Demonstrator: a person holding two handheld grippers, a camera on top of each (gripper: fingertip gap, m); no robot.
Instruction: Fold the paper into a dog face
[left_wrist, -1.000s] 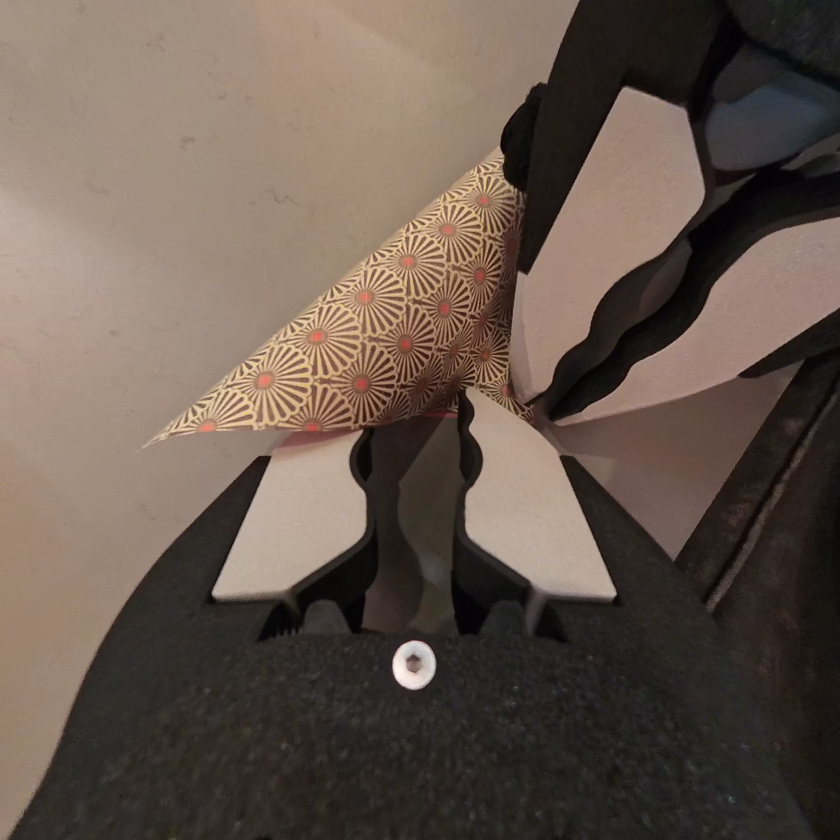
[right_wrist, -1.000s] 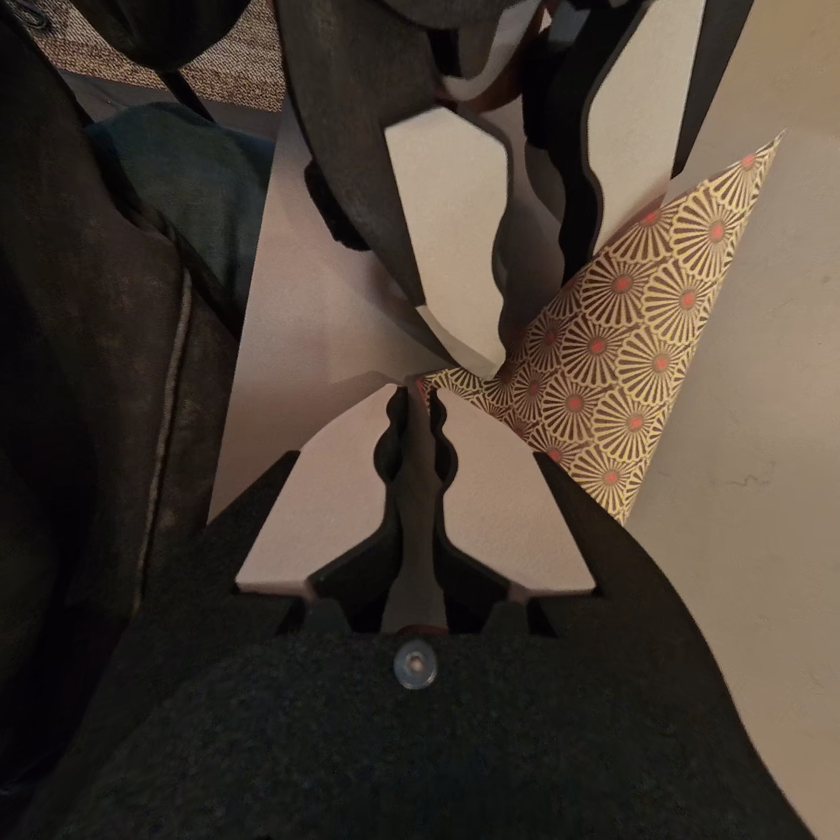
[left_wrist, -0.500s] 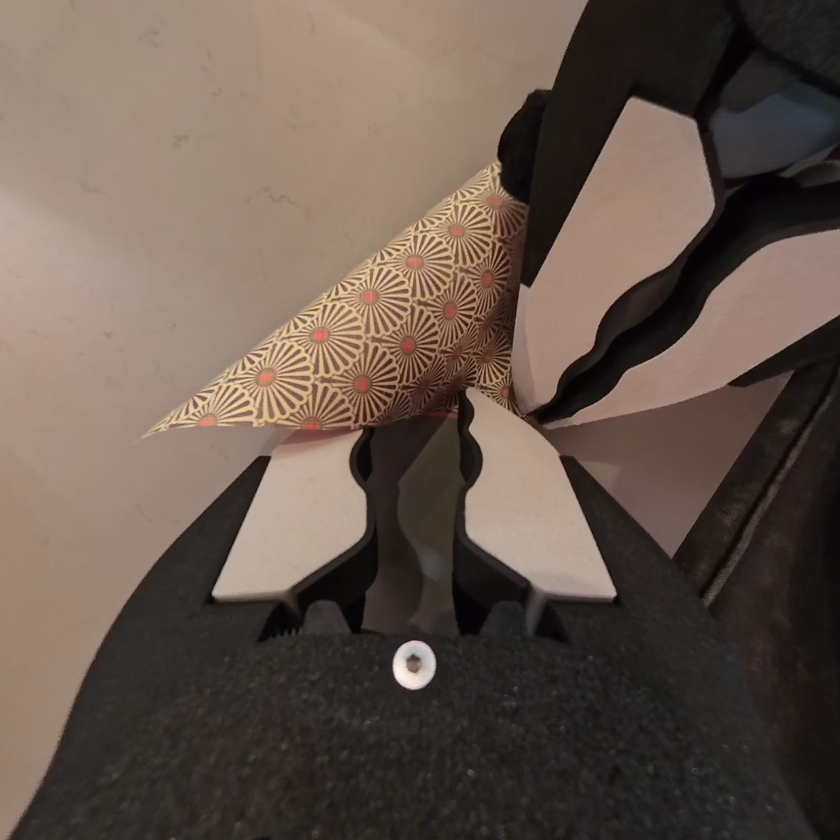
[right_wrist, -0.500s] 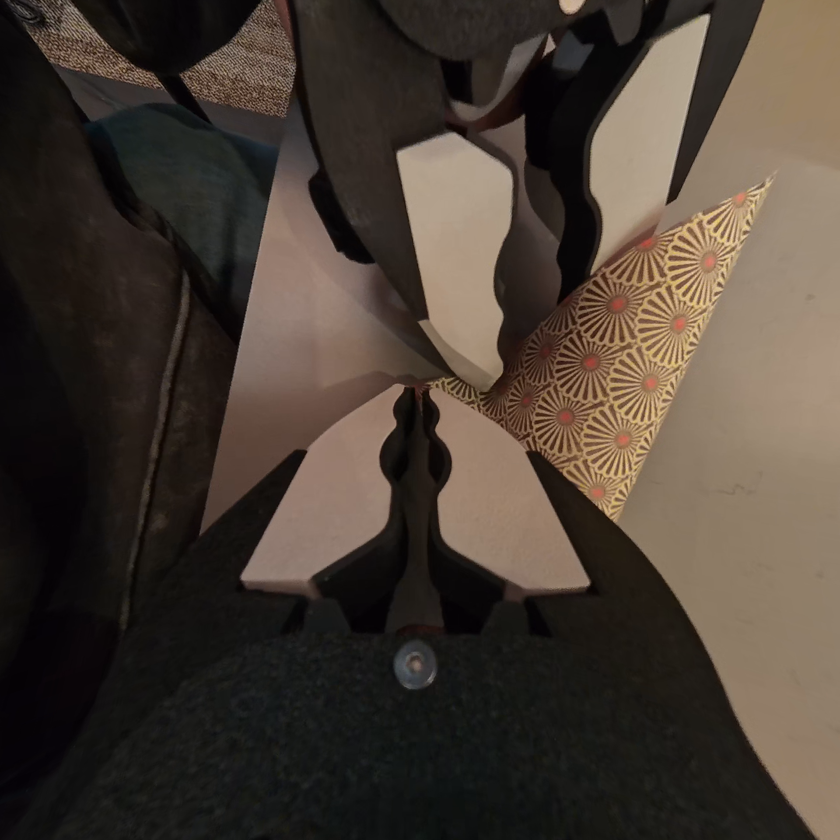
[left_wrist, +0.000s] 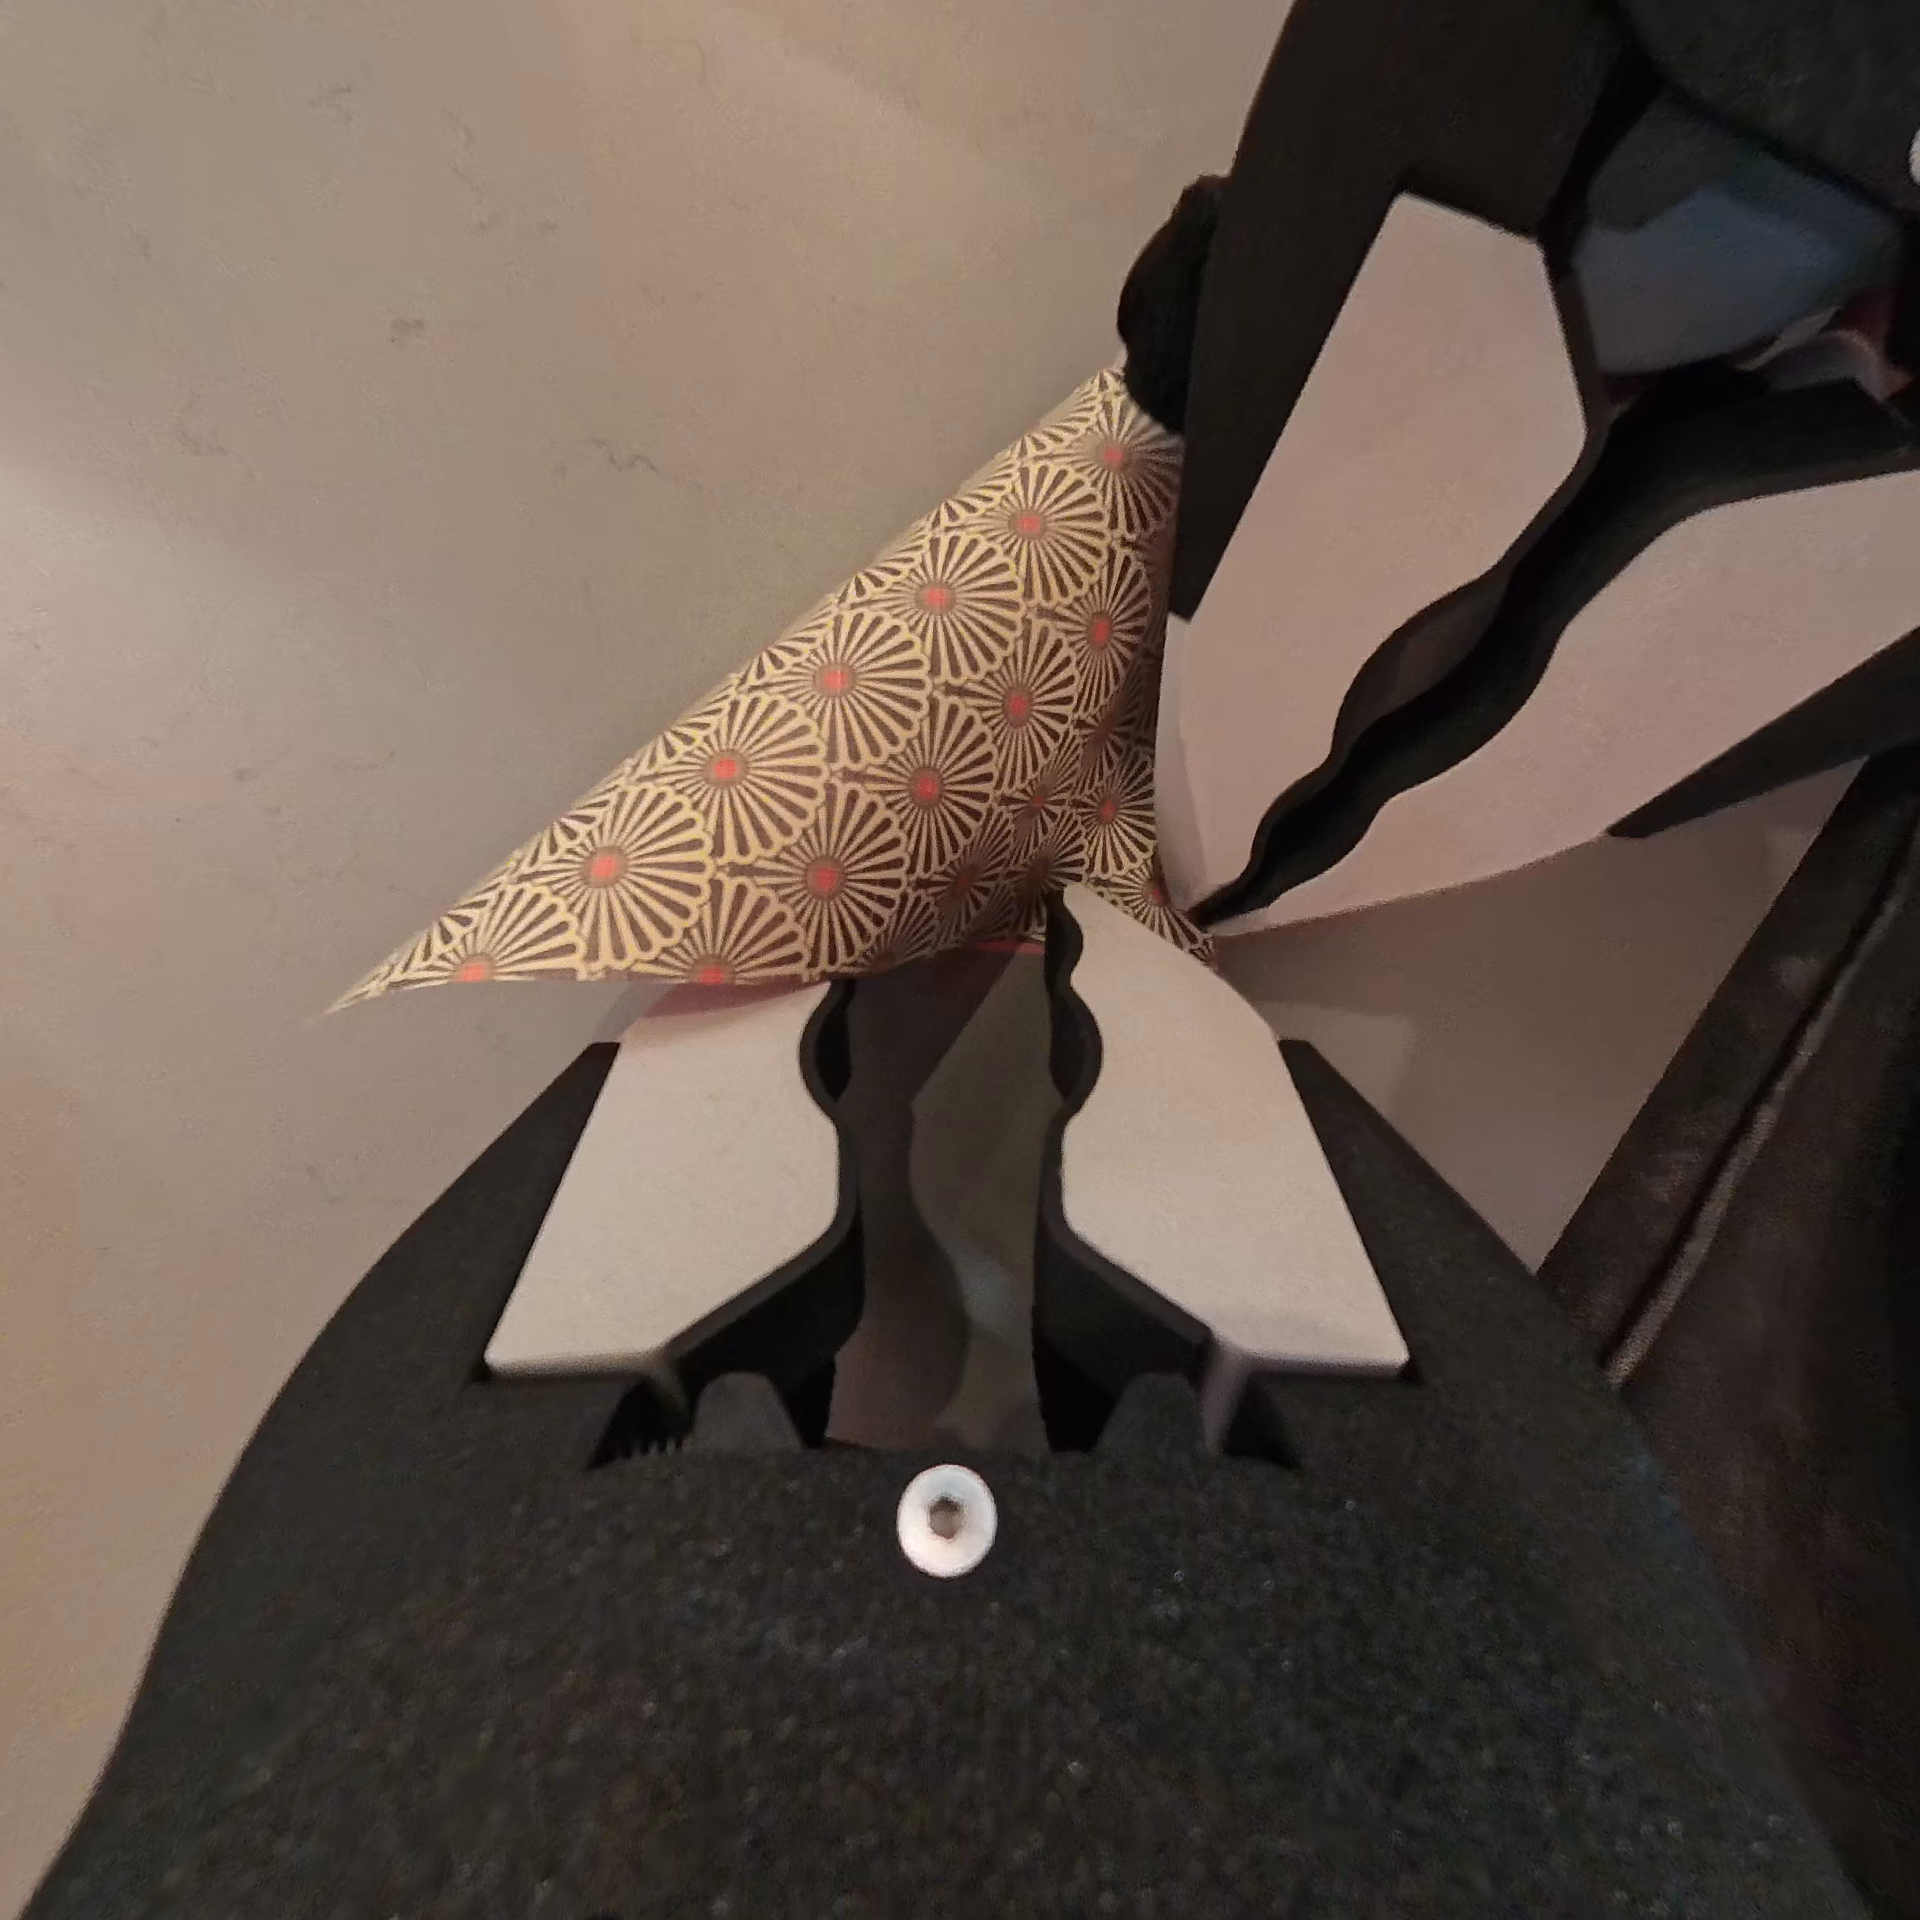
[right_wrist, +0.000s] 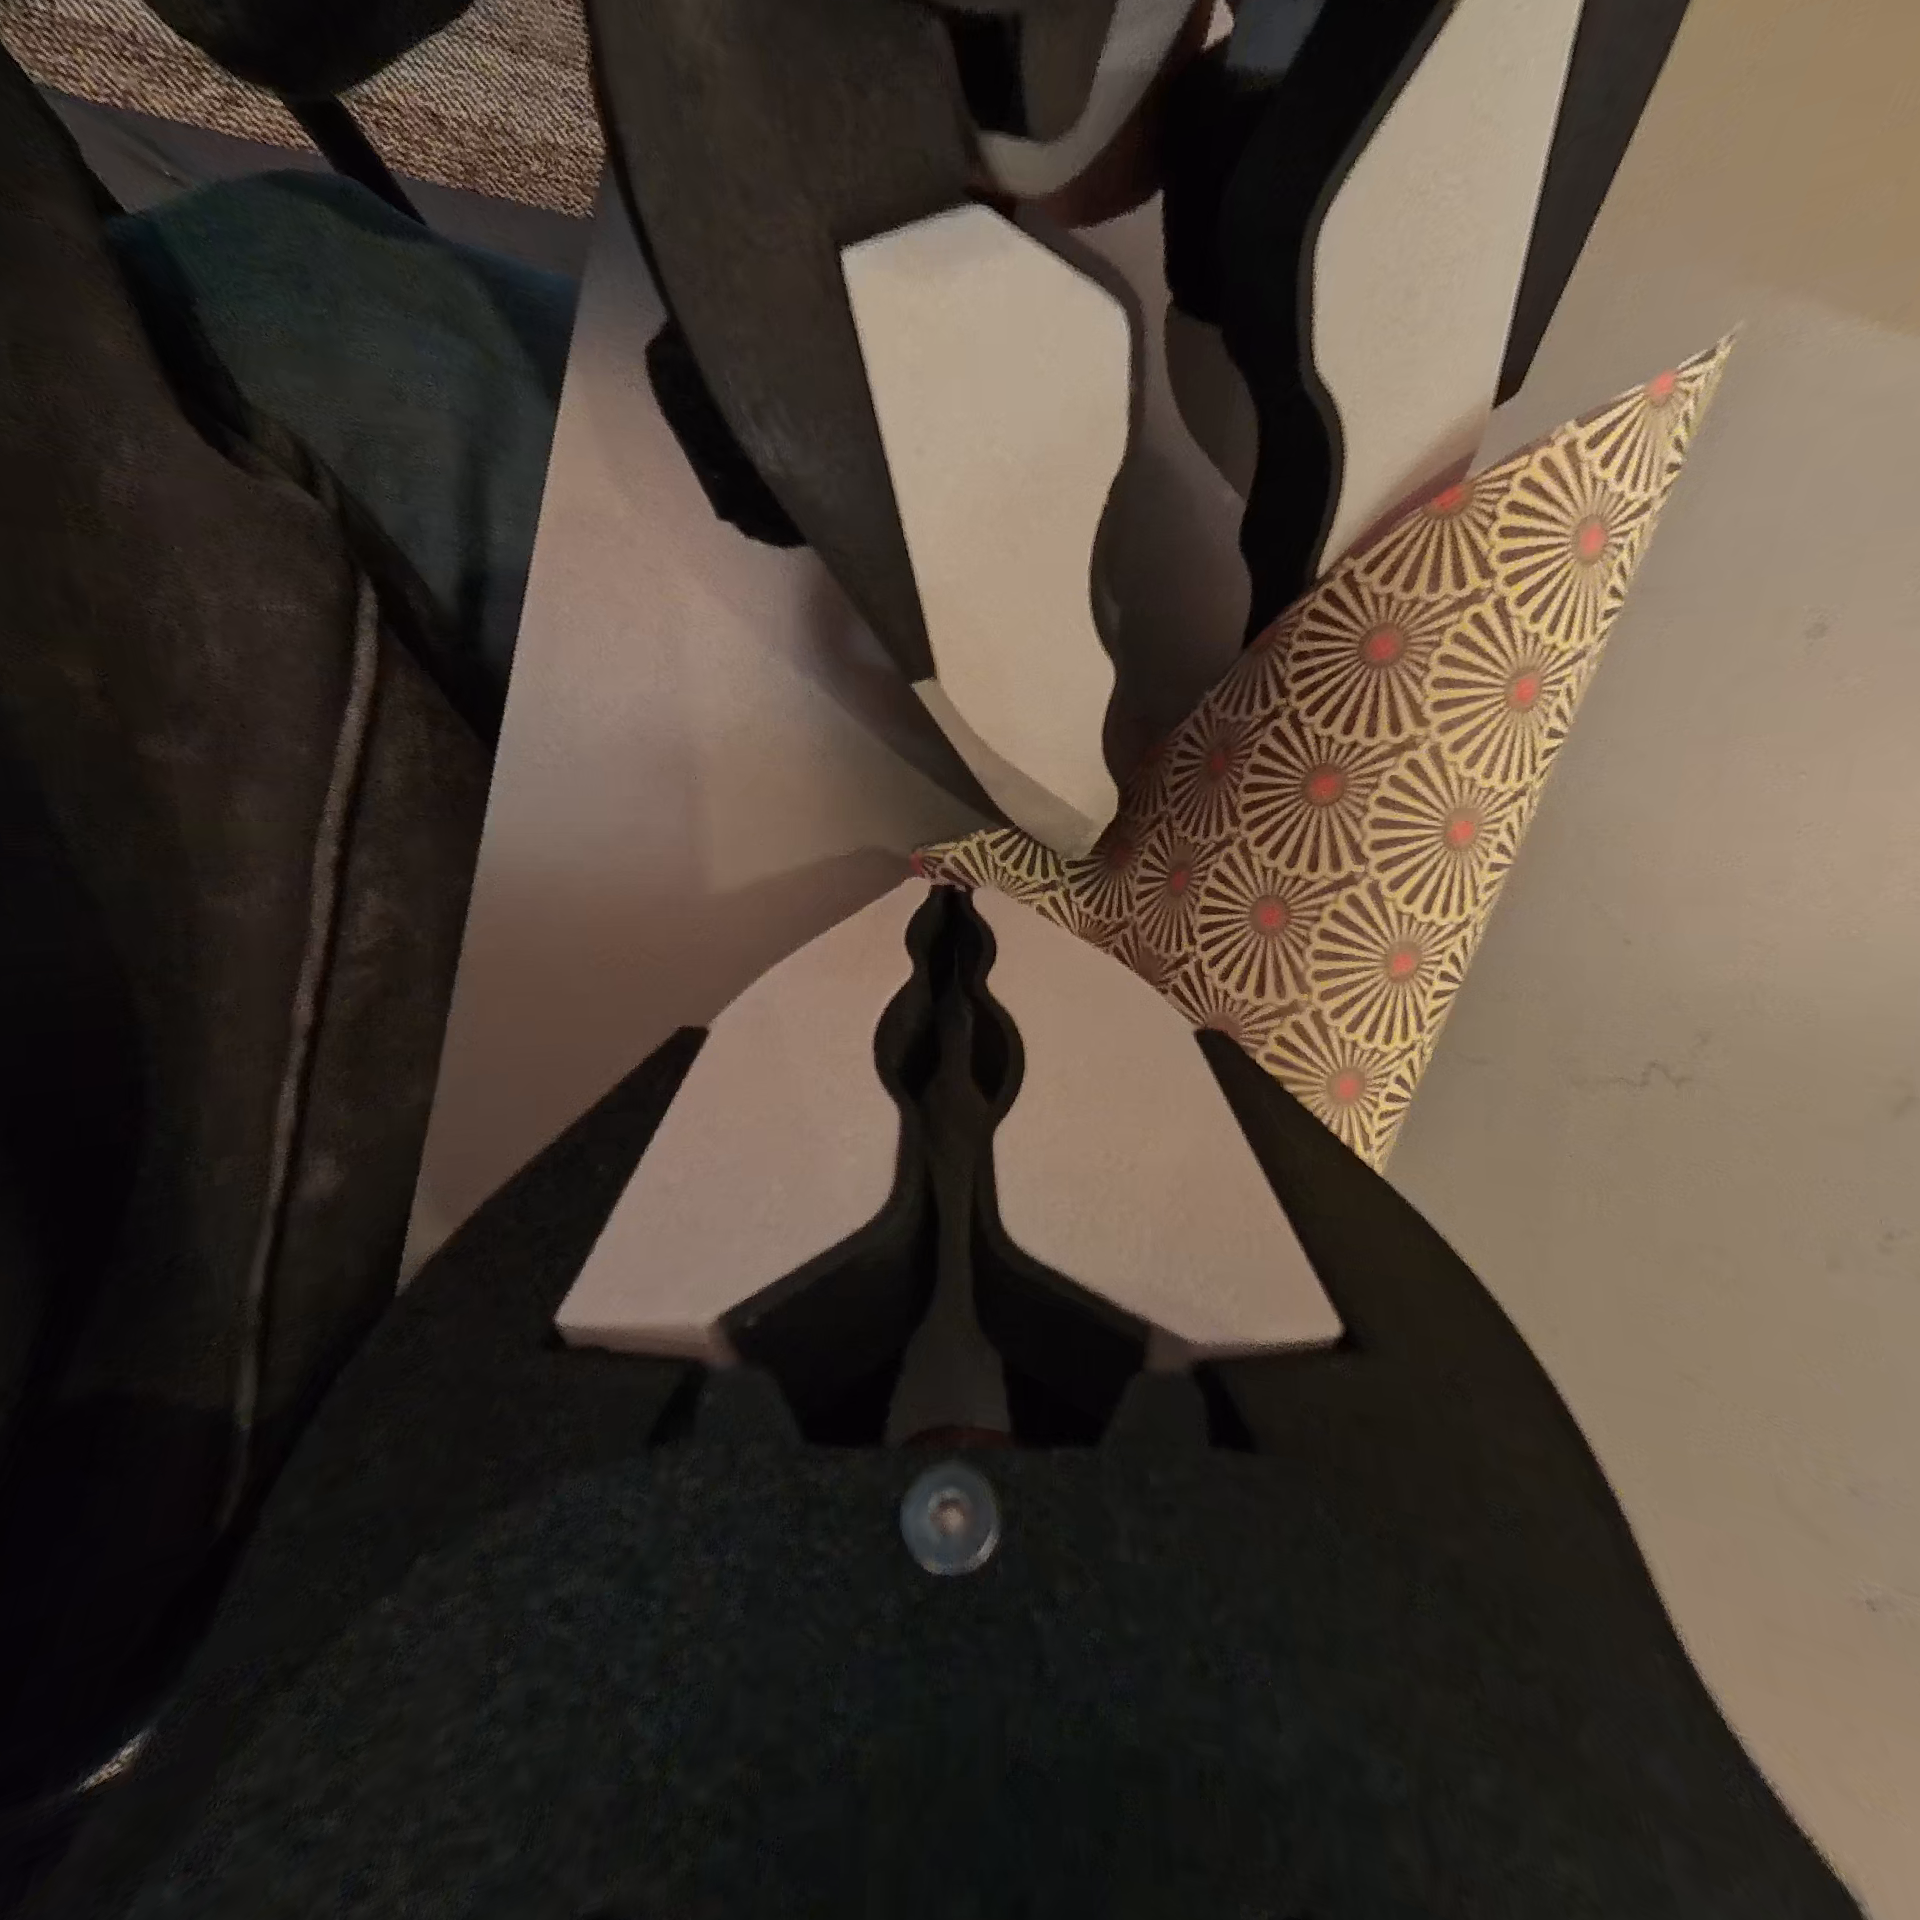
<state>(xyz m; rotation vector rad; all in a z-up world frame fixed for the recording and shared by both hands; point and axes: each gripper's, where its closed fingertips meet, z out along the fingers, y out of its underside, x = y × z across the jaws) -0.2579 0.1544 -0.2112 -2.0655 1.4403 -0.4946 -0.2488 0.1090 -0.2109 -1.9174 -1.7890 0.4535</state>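
Pinching the corner of the patterned paper (right_wrist: 1340, 821), my right gripper (right_wrist: 948, 902) is clamped tight; my left gripper (left_wrist: 951, 961) is parted, its fingertips against the paper's edge over the beige table (left_wrist: 416, 416).

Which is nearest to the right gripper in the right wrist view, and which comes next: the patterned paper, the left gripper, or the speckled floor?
1. The patterned paper: its corner meets the fingertips of the right gripper, and the sheet spreads to the right.
2. The left gripper: just beyond, above that paper corner.
3. The speckled floor: far off, at the top left.
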